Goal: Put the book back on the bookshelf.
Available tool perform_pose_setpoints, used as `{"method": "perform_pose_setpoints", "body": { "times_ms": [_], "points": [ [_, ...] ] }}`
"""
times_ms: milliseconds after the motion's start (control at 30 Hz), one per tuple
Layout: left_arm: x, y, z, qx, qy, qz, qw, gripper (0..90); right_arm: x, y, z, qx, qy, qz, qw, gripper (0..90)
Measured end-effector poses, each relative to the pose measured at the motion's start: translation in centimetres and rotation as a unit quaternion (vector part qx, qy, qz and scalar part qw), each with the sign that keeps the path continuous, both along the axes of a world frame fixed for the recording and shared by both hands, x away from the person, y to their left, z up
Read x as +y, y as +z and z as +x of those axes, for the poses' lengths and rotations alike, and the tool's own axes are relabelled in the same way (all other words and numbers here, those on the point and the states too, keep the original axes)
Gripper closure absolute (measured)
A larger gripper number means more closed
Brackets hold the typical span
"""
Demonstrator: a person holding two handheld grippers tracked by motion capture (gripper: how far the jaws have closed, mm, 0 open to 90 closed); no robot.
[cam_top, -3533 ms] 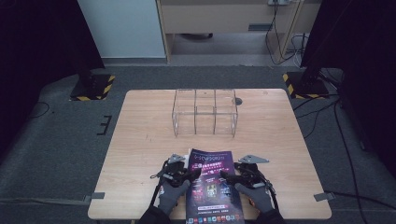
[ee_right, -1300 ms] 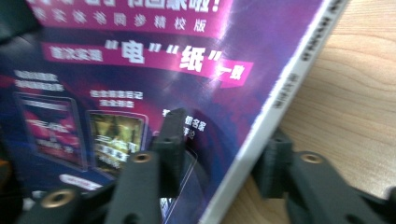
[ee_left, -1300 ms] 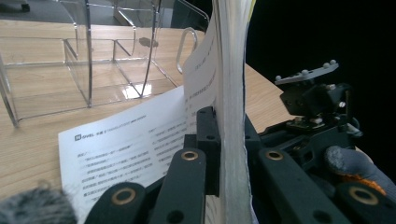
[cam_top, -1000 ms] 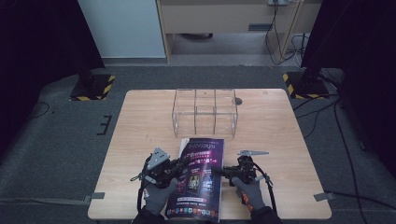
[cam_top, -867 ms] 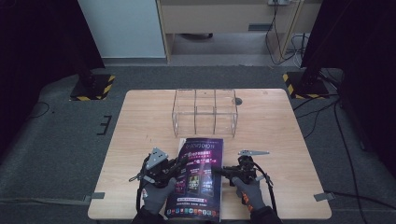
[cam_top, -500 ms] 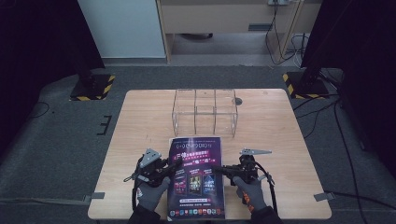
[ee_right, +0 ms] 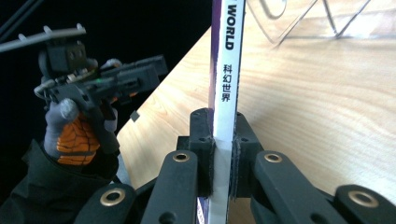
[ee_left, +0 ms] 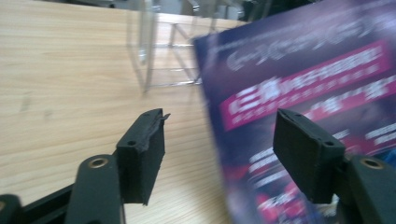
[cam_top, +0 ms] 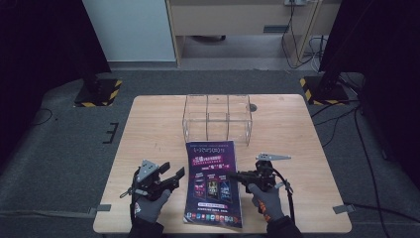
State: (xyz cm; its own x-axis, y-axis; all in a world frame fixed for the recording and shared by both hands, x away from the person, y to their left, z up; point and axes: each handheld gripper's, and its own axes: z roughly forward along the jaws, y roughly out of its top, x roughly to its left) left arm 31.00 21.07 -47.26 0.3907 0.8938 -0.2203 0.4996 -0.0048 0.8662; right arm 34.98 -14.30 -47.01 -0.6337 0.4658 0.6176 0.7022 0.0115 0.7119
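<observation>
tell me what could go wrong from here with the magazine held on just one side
The right tool pinches the magazine only at its spine, while the left tool stands open beside it, so the free side could sag or the pages fan open. Moved forward, its far edge might catch the clear acrylic organizer just beyond it.

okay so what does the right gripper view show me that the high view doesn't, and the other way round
Right gripper view alone: the magazine's white spine with its printed lettering, pinched between the right gripper's shut jaws. High view alone: the whole wooden table, the magazine's full purple cover, and the dark floor around. Both: the magazine, the clear acrylic box, and the open left gripper.
</observation>
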Motion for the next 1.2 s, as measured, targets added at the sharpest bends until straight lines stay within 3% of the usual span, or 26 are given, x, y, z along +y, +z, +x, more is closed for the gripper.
{"method": "perform_pose_setpoints", "body": {
  "times_ms": [33,133,167,200,233,333,367,500,633,900,1200],
  "points": [
    [0.5,-0.7,0.2,0.013,0.017,0.016,0.9996,29.0,-0.2,0.5,0.1,-0.003,-0.003,0.003,1.0,83.0],
    [0.9,-1.4,0.5,0.029,0.033,0.035,0.9985,27.5,-0.2,1.0,0.1,-0.01,-0.005,0.002,0.9999,83.0],
    [1.1,-1.8,0.7,0.036,0.039,0.043,0.9977,25.8,-0.1,1.6,0.1,-0.018,-0.009,-0.002,0.9998,83.0],
    [1.4,-2.5,1.0,0.048,0.053,0.065,0.9953,25.2,-0.1,1.9,0.2,-0.021,-0.01,-0.003,0.9997,83.0],
    [1.4,-2.5,1.0,0.048,0.053,0.065,0.9953,24.3,-0.1,1.9,0.2,-0.021,-0.01,-0.003,0.9997,83.0],
    [2.1,-3.7,1.6,0.074,0.071,0.089,0.9907,23.2,-0.2,2.9,0.4,-0.033,-0.016,0.001,0.9993,83.0],
    [2.1,-3.7,1.6,0.074,0.071,0.089,0.9907,22.8,-0.2,2.9,0.4,-0.033,-0.016,0.001,0.9993,83.0],
    [2.7,-4.5,2.0,0.093,0.088,0.108,0.9859,22.0,-0.3,4.0,0.4,-0.042,-0.02,0.005,0.9989,83.0],
    [2.8,-5.2,2.4,0.108,0.086,0.121,0.983,20.7,-0.4,5.1,0.7,-0.053,-0.027,0.008,0.9982,83.0],
    [2.7,-6.0,2.7,0.107,0.093,0.153,0.9781,19.3,-0.8,7.5,0.9,-0.081,-0.043,0.01,0.9957,83.0],
    [2.9,-6.3,2.9,0.101,0.097,0.151,0.9786,14.6,-1.6,9.1,1.3,-0.108,-0.069,0.01,0.9917,83.0]
  ]
}}
